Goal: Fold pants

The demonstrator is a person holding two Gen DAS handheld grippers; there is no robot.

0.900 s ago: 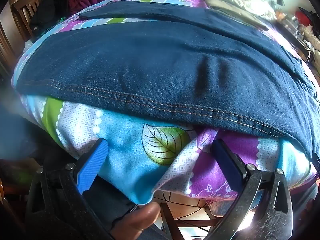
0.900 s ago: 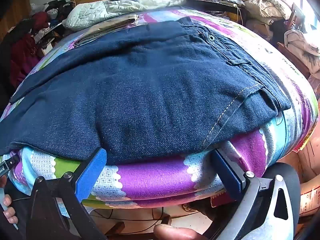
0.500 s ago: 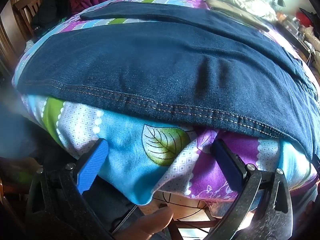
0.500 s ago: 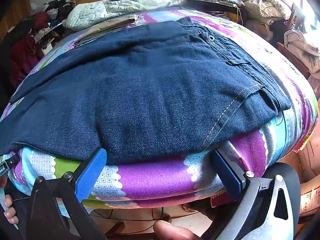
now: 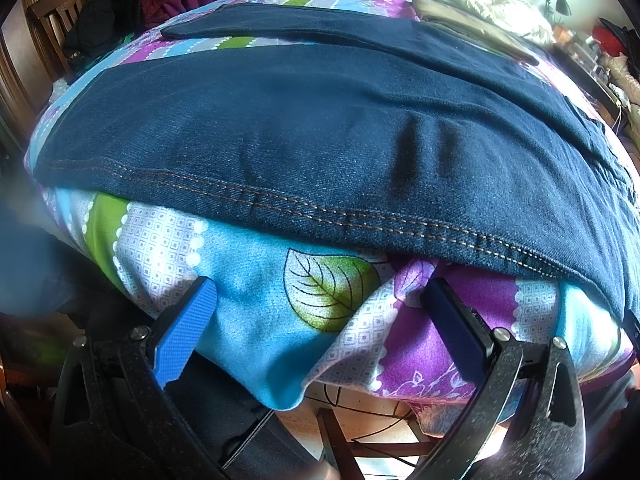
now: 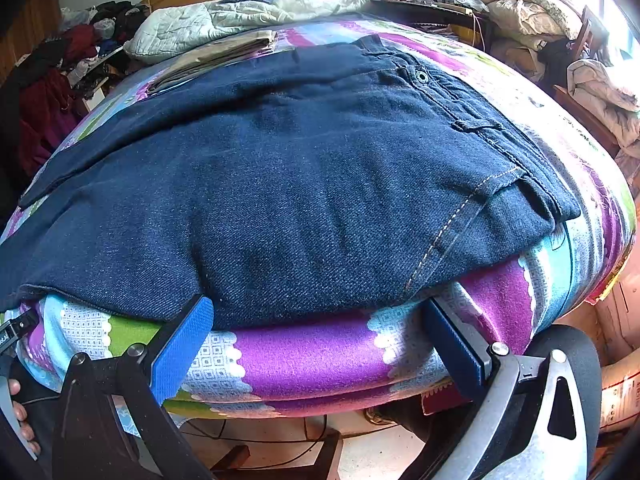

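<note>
- The jeans (image 5: 320,140) lie flat on the patterned bedspread (image 5: 248,288), unmoved.
- Left gripper (image 5: 320,300) and right gripper (image 6: 320,316) stay spread wide below the bed edge (holding nothing, barely shifted).

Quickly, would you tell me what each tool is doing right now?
Left tool: open, holding nothing.
Right tool: open, holding nothing, near the jeans.

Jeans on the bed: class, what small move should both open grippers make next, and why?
Probably ease both forward to the near edge of the jeans. The left gripper and right gripper are open, holding nothing, just short of that edge on the bedsheet.
</note>
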